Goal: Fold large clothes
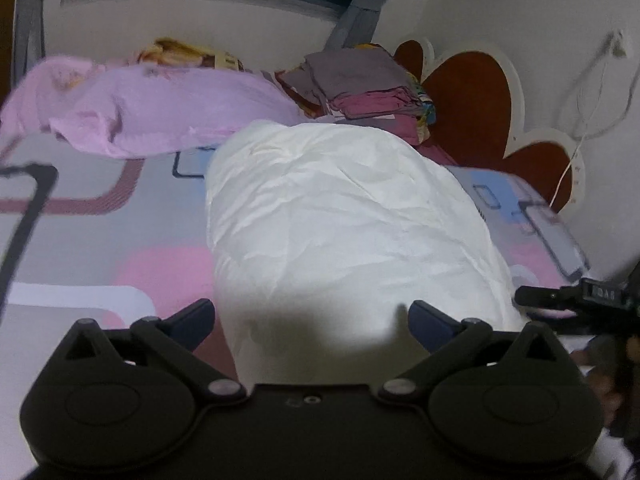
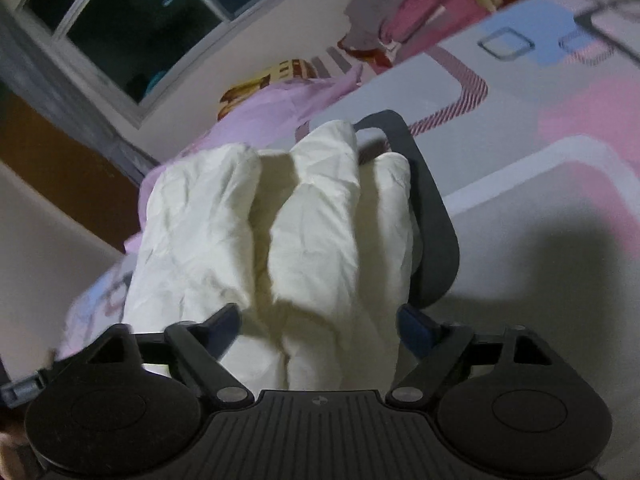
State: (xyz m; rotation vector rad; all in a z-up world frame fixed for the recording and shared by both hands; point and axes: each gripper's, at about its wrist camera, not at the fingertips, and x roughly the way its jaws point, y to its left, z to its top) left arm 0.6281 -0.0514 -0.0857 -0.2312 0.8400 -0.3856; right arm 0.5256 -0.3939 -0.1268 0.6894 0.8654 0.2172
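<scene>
A large white crumpled garment (image 1: 340, 220) lies in a thick bundle on the patterned bedsheet (image 1: 100, 220). My left gripper (image 1: 312, 320) is open, its blue fingertips (image 1: 192, 320) on either side of the bundle's near end. In the right wrist view the same white garment (image 2: 288, 232) shows as several puffy folds. My right gripper (image 2: 320, 324) is open, its jaws spread around the near end of the folds. The right gripper's side (image 1: 576, 296) also shows at the right edge of the left wrist view.
A lilac garment (image 1: 160, 112) lies spread at the far side of the bed. A stack of folded grey and maroon clothes (image 1: 360, 80) sits by the heart-shaped headboard (image 1: 472, 104). A window (image 2: 132, 28) and wall lie beyond. A white cable (image 1: 576, 152) hangs on the right wall.
</scene>
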